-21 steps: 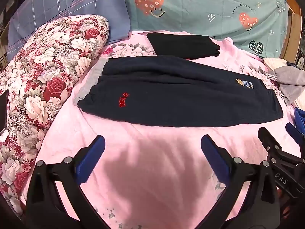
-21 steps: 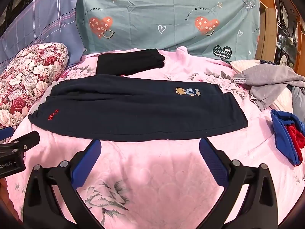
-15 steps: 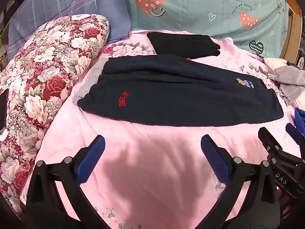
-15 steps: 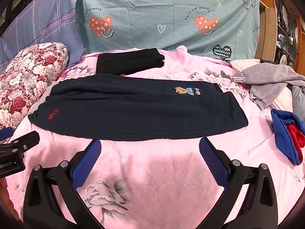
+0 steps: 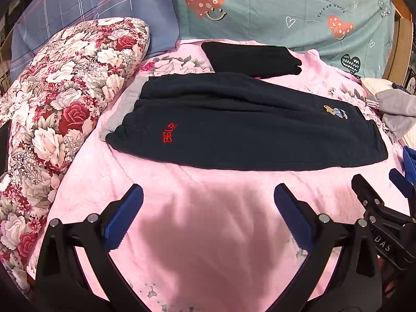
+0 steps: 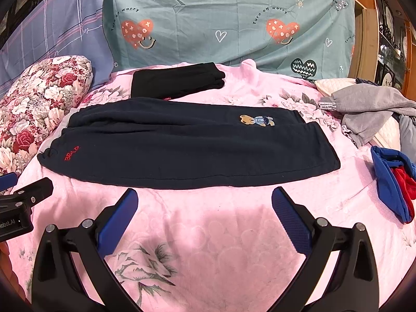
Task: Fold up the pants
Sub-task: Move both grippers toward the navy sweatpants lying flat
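Observation:
Dark navy pants (image 5: 247, 127) lie flat across the pink bedspread (image 5: 208, 208), folded lengthwise, cuffs with red lettering at the left and a bear patch near the waist at the right. They also show in the right wrist view (image 6: 187, 150). My left gripper (image 5: 208, 197) is open and empty, hovering just short of the pants' near edge. My right gripper (image 6: 204, 200) is open and empty, also just short of that edge. The right gripper's body shows at the right of the left view (image 5: 377, 208).
A folded black garment (image 5: 249, 57) lies behind the pants. A floral pillow (image 5: 59, 98) lies at the left. Grey clothes (image 6: 369, 109) and a blue and red garment (image 6: 392, 182) lie at the right. Teal and blue pillows (image 6: 221, 18) stand at the back.

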`<state>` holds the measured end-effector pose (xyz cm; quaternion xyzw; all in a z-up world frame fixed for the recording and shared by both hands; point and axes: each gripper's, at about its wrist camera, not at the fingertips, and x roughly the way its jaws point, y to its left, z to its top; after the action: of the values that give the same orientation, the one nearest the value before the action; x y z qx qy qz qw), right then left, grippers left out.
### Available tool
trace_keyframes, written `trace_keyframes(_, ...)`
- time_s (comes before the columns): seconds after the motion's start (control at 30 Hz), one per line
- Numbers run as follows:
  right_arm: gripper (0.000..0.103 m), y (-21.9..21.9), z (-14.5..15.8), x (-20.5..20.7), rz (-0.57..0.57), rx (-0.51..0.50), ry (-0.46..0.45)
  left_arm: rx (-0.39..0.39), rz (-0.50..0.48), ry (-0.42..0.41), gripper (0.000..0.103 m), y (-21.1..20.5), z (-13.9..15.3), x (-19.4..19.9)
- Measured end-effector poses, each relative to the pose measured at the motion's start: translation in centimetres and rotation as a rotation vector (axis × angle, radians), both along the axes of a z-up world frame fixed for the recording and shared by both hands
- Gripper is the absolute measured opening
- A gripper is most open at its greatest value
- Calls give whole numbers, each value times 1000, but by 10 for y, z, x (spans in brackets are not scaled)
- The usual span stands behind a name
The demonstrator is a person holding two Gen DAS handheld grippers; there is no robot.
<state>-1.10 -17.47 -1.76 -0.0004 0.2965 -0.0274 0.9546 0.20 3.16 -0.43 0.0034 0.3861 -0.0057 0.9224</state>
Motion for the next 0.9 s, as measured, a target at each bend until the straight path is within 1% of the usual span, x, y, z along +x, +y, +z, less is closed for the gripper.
trace_keyframes(0.13,102,1,-1,0,1,-8,-9,-1,-1,1,101,0,0,0)
trace_keyframes(0.2,102,2,0,0,1,-22,-35,-1,-1,2,101,1,-1,0)
trace_keyframes(0.3,102,2,-1,1,1,-22,-35,-3,-3,5,101,1,-2,2)
trace_keyframes(0.37,102,2,-2,2,1,-14,-21,-2,-1,8,101,1,-3,3)
trace_keyframes(0.4,102,2,-4,3,0,2,8,-2,-2,9,101,1,-4,4)
trace_keyframes(0.57,102,1,-7,6,0,26,47,-2,-2,9,101,0,-4,5)
trace_keyframes(0.77,102,1,-9,9,4,28,51,2,-5,12,101,-2,-4,8)
trace_keyframes(0.9,102,1,-10,9,3,47,78,5,-8,13,101,-2,-5,9)
